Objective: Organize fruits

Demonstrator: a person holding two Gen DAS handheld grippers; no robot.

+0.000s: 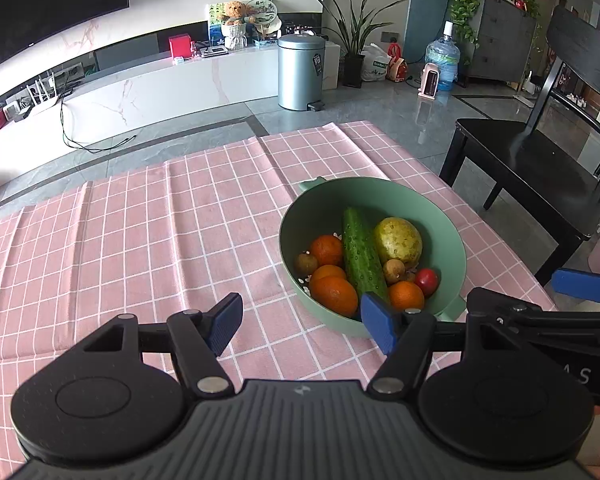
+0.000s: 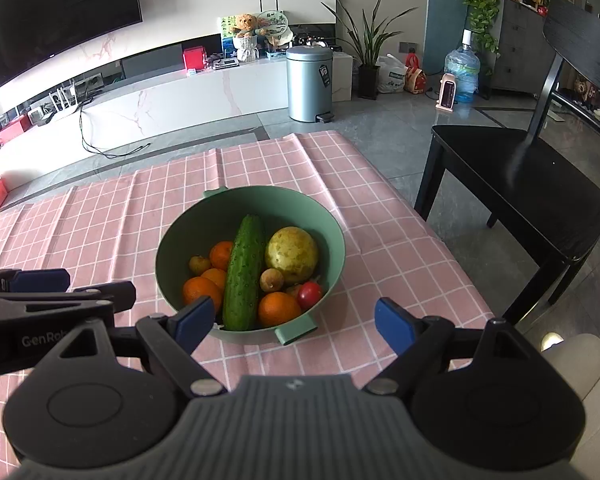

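Observation:
A green bowl point(image 1: 456, 240) point(image 2: 332, 232) stands on the pink checked tablecloth point(image 1: 160, 240) point(image 2: 100, 232). It holds a cucumber point(image 1: 360, 258) point(image 2: 244, 272), a yellow-green round fruit point(image 1: 398, 240) point(image 2: 292, 250), several oranges point(image 1: 334, 296) point(image 2: 278, 309), small brown fruits point(image 1: 305, 263) point(image 2: 271, 280) and a red tomato point(image 1: 427, 281) point(image 2: 310, 294). My left gripper point(image 1: 302, 322) is open and empty, just left of the bowl's near rim. My right gripper point(image 2: 294, 324) is open and empty, hovering at the bowl's near rim.
A black chair point(image 1: 540, 168) point(image 2: 520, 184) stands right of the table. A metal bin point(image 1: 301, 72) point(image 2: 309, 82), a plant and a water jug point(image 1: 442, 60) stand on the floor beyond. The table's far edge lies past the bowl.

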